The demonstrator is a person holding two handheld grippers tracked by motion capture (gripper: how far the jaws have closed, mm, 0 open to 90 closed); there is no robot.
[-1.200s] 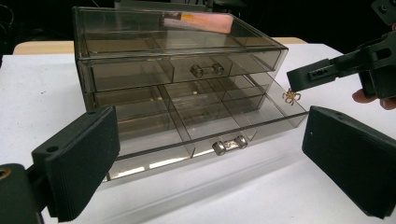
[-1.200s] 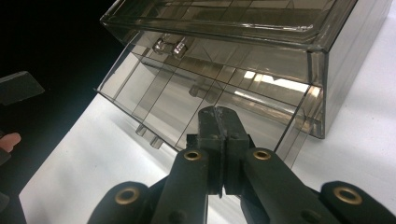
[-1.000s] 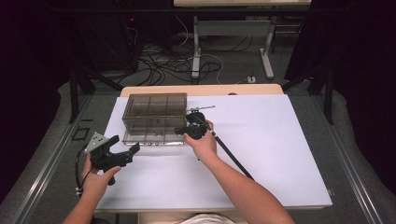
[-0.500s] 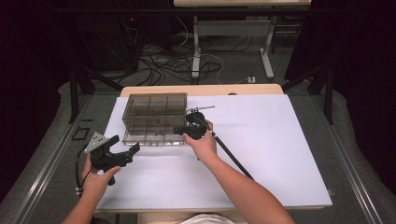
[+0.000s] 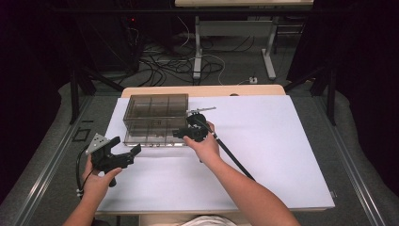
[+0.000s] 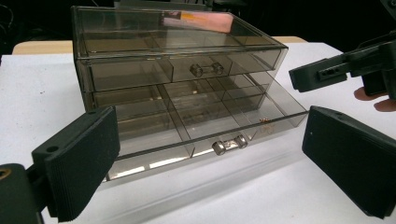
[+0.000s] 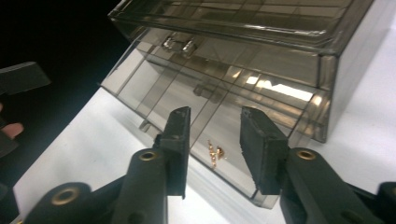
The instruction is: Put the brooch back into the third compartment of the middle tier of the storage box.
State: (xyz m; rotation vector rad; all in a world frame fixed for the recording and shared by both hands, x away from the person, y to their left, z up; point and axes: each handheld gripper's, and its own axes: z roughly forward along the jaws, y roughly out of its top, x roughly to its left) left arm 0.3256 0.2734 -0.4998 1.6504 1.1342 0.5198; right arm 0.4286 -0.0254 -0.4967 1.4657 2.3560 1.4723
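High view: white table [image 5: 282,155], smoked clear plastic two-drawer organiser [image 5: 155,106] at its far left, lower drawer [image 6: 187,135] pulled out toward the person.
Right gripper [image 7: 215,140], nearer, hovers over that drawer's right front compartment; small gold earring [image 7: 215,154] lies directly below, between jaws partly apart, just been opening, gripping nothing. Left gripper [image 6: 205,154] waits wide, empty, facing the drawer front. Neither hand has shifted since the earlier frames.

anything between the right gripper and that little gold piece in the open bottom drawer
Nothing visible. The right gripper hangs over the pulled-out bottom drawer, its jaws just opened and empty, and the small gold piece lies on the drawer floor right below the gap. The drawer is open on top there, no divider crossing.
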